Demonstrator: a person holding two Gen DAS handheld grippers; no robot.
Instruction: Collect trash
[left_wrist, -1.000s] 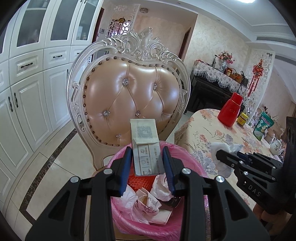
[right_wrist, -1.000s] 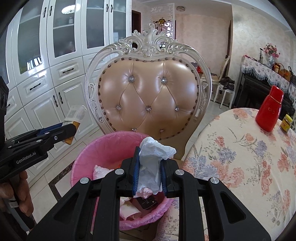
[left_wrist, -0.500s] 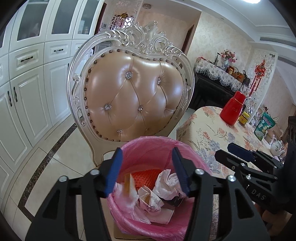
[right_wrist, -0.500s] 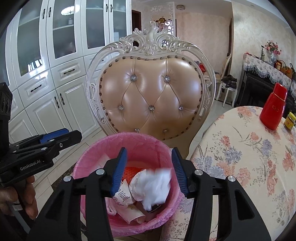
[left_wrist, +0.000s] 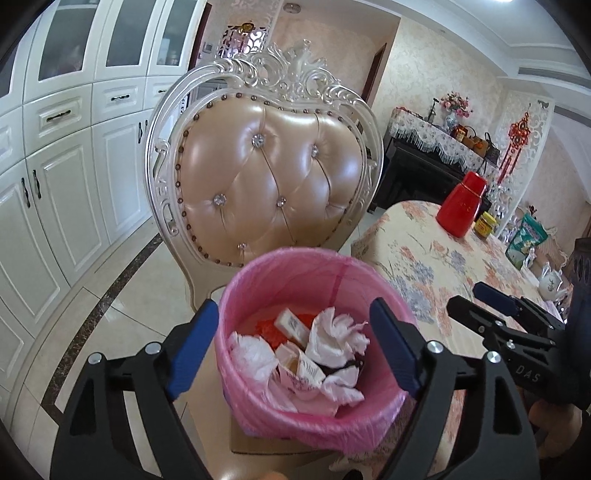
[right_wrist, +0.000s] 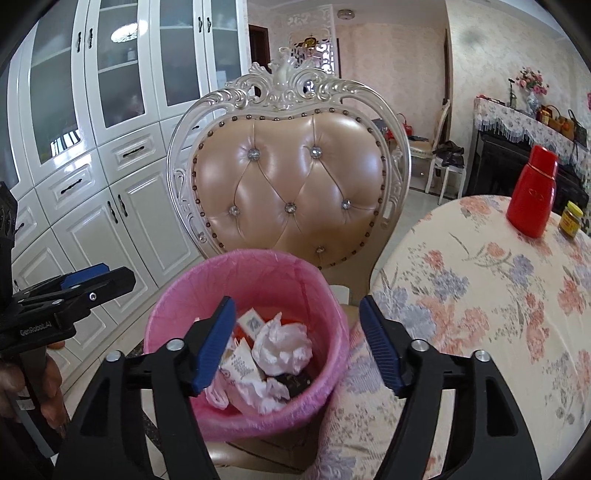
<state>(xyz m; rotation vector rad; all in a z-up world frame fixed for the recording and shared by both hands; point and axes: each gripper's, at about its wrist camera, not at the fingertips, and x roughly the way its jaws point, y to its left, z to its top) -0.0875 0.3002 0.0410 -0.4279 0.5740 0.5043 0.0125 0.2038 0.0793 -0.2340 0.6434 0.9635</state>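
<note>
Left gripper (left_wrist: 293, 343): jaws spread wide apart, nothing between them, held above the bin with a blue pad on either side of its opening.
Right gripper (right_wrist: 297, 343): jaws also wide apart and empty, over the near rim of the bin; in the left wrist view it shows at the right edge, above the table.
Bin (left_wrist: 258, 273): round, lined with a pink bag, standing on the seat of the chair, just beside the table edge.
Trash: all inside the bin. A crumpled white tissue (right_wrist: 282, 347) lies on top near the middle; a small white carton (left_wrist: 291, 326) lies behind it against something orange; a printed paper cup (left_wrist: 301, 373) and more crumpled white paper sit toward the near side.
Chair (right_wrist: 291, 184): tufted beige back with a carved white frame, right behind the bin.
Table (right_wrist: 480, 280): floral cloth, to the right of the bin.
On the table: a red flask (right_wrist: 533, 190) with a small yellow-labelled jar (right_wrist: 570, 219) just beside it, well apart from the bin.
Background: white cabinets (left_wrist: 55, 177) along the left wall.
</note>
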